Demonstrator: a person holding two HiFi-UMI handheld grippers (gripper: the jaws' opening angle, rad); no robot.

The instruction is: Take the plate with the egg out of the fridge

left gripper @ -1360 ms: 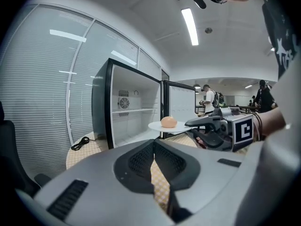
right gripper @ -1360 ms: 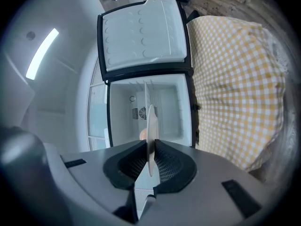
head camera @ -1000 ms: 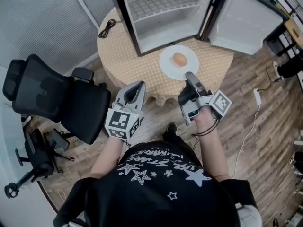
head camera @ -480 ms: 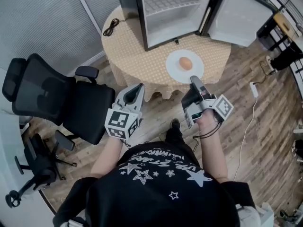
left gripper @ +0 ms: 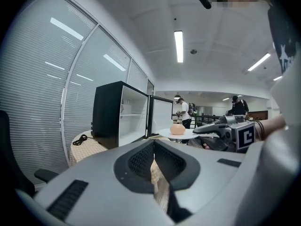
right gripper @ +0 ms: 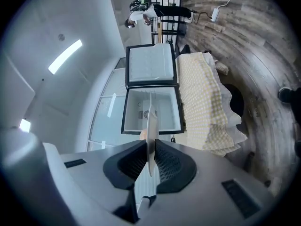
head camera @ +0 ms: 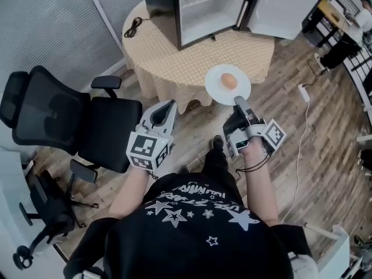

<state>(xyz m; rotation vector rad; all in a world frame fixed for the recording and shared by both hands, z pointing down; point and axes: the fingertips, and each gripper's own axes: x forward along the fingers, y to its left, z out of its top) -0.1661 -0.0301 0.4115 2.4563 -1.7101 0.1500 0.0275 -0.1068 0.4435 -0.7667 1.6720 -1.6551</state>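
Grips plate point(head camera: 218, 90) rim with right tool point(head camera: 238, 102), egg point(head camera: 229, 81) on top, at counter's point(head camera: 168, 54) near edge, clear of fridge point(head camera: 200, 7). Holds left tool point(head camera: 168, 106) closed, empty. Judges removal done; set-down possibly left.

The round table point(head camera: 168, 60) carries an open fridge point(head camera: 200, 7) and black cable point(head camera: 132, 27).
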